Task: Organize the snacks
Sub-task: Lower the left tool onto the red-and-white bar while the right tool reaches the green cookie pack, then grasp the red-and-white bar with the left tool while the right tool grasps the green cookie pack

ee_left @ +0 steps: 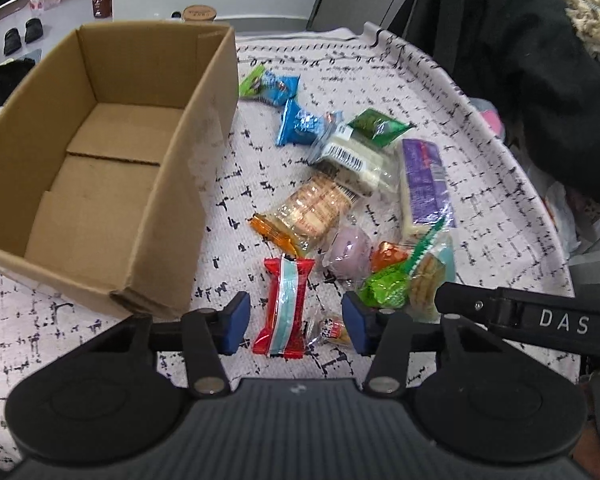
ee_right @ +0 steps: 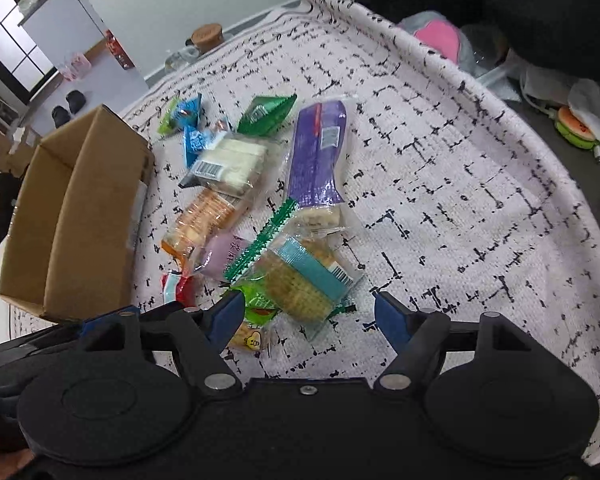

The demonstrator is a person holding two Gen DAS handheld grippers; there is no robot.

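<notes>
Both grippers are held over the snack pile on the patterned cloth (ee_right: pixel 440 152). Left gripper (ee_left: pixel 296 322): jaws parted, with the red-and-white packet (ee_left: pixel 285 307) lying between them untouched by either pad, so nothing is grasped. Right gripper (ee_right: pixel 310 316): jaws spread wide around the clear cracker pack with the teal band (ee_right: pixel 300 280), not clamped on it. The cardboard box (ee_left: pixel 100 168) is seen at the cloth's left edge, and its inside is bare. Every snack, including the purple packet (ee_left: pixel 422 184) and the blue wrappers (ee_left: pixel 298 124), is left loose beside the box, toward the cloth's middle. The task is judged barely begun: nothing is packed, and all packets remain to be moved.
</notes>
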